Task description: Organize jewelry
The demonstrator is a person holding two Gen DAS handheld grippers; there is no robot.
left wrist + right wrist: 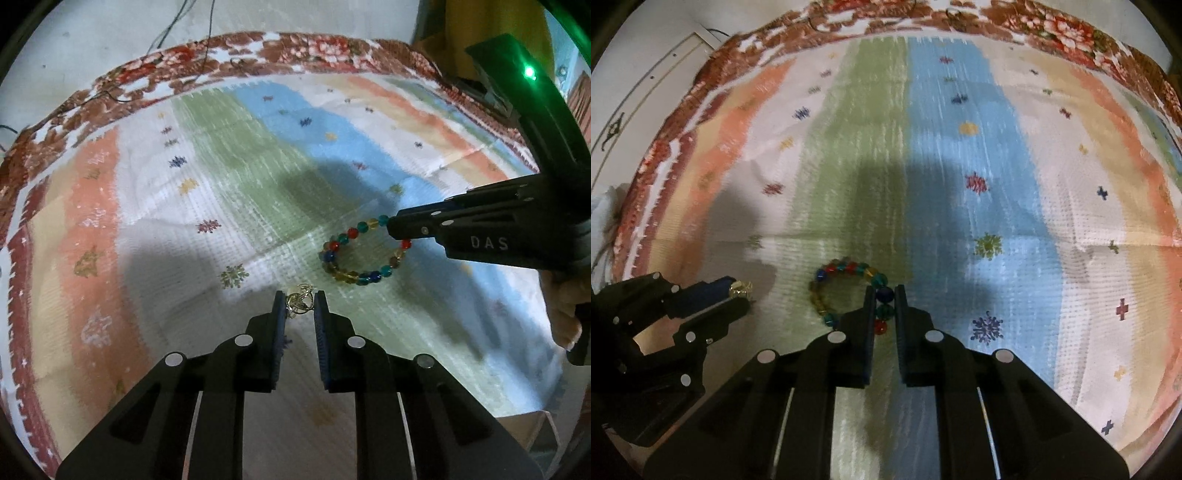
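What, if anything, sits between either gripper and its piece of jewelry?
Nothing. The left gripper is shut on the gold trinket; the right gripper is shut on the beaded bracelet. No container shows on the cloth.

Bead bracelet on cloth, clamped at its right side in right gripper. Small metal ornament left of bracelet, near it, pinched in left gripper.

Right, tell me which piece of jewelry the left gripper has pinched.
The small gold wire piece, shut between the left gripper tips. The multicoloured bead bracelet is held by the right gripper instead.
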